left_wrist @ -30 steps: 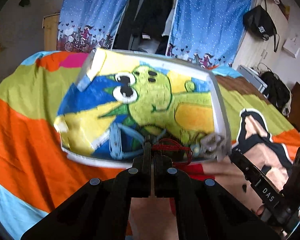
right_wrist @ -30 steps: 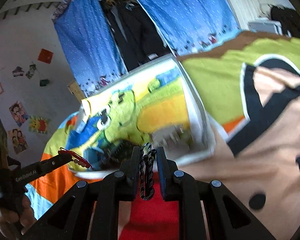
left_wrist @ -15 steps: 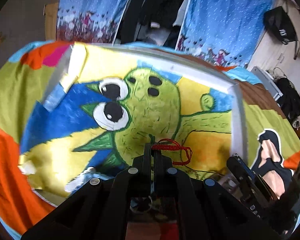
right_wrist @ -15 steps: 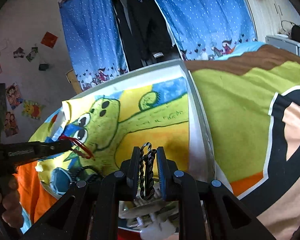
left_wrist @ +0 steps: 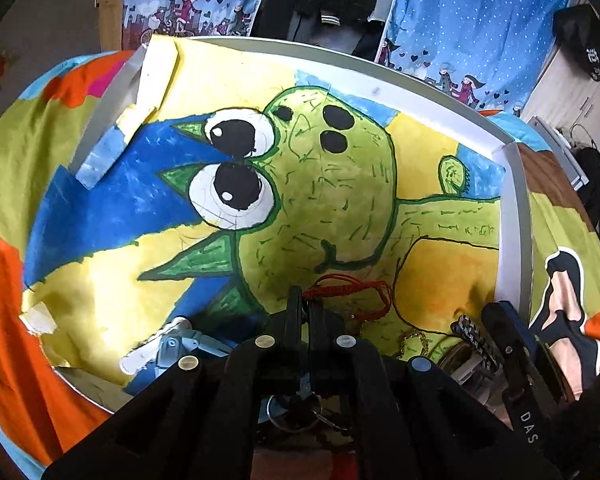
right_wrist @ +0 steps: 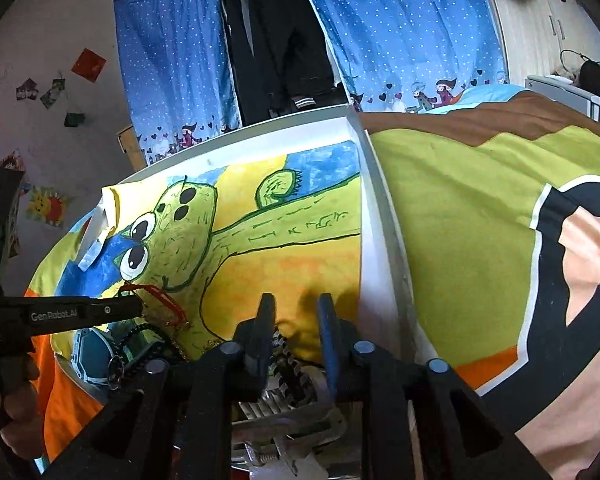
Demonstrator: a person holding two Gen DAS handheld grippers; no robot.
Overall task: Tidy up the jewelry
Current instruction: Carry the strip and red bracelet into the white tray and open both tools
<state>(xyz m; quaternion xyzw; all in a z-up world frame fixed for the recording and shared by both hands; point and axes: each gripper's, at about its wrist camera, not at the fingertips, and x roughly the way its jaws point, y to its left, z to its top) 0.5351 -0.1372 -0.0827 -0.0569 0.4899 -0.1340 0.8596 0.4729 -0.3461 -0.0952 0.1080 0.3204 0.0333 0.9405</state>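
Left gripper point(left_wrist: 305, 308) is clamped on the red cord bracelet point(left_wrist: 352, 294) over the tray point(left_wrist: 510, 216). Right gripper point(right_wrist: 296, 320) has just been opening, jaws apart, black chain point(right_wrist: 284, 354) loose between them at the tray's near right.

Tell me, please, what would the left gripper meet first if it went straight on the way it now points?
Probably the painted paper lining the tray. The left gripper, shut on the red cord bracelet, points down at the cartoon creature's green chin, and nothing else shows in between, though depth is hard to judge.
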